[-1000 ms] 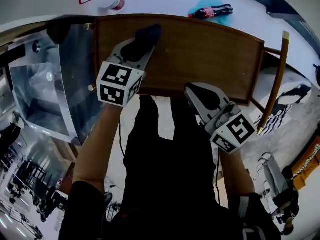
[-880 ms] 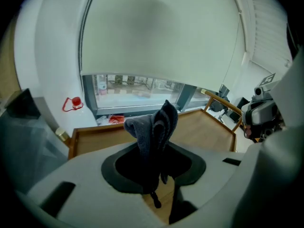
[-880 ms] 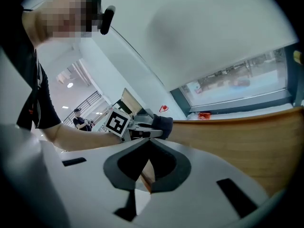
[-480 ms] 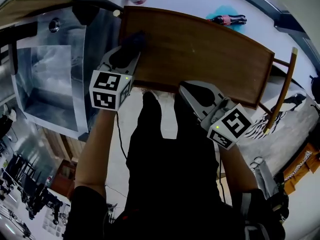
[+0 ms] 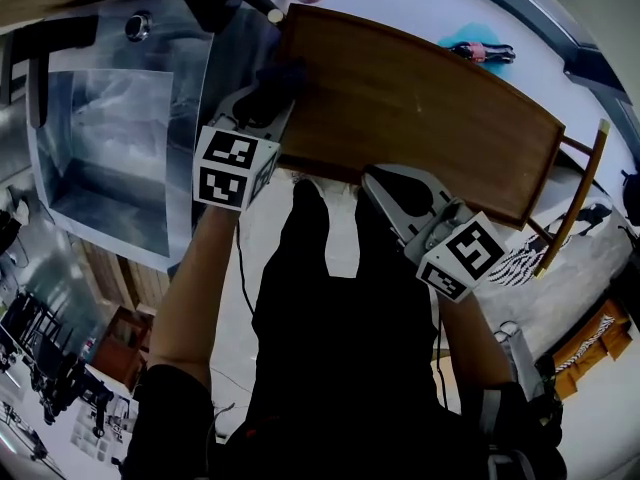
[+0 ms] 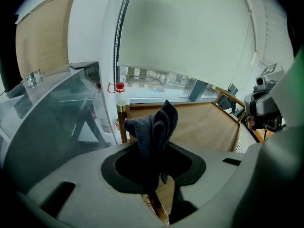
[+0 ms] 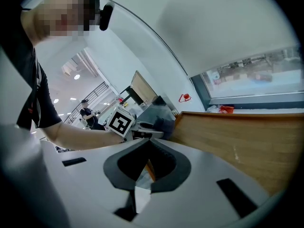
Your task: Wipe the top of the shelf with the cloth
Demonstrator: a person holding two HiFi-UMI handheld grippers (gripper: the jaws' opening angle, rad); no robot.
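The brown wooden shelf top (image 5: 430, 108) stretches across the head view. My left gripper (image 5: 266, 96) is shut on a dark cloth (image 5: 280, 76), which sits at the shelf's left edge. In the left gripper view the cloth (image 6: 154, 125) stands bunched up out of the gripper (image 6: 153, 148), with the shelf top (image 6: 204, 122) beyond it. My right gripper (image 5: 388, 180) rests at the shelf's near edge, jaws together and nothing in them. In the right gripper view that gripper (image 7: 148, 148) faces the shelf top (image 7: 247, 137) and the left gripper's marker cube (image 7: 120, 122).
A glass-fronted metal cabinet (image 5: 110, 138) stands against the shelf's left side. A brass-topped post (image 6: 121, 110) marks the shelf's corner. A bottle on a teal cloth (image 5: 478, 50) lies on the floor beyond. A wooden bar (image 5: 580, 193) slants at the right.
My left gripper has dragged the cloth leftwards across the shelf top, from well inside it to its left edge. The right gripper has stayed at the near edge.
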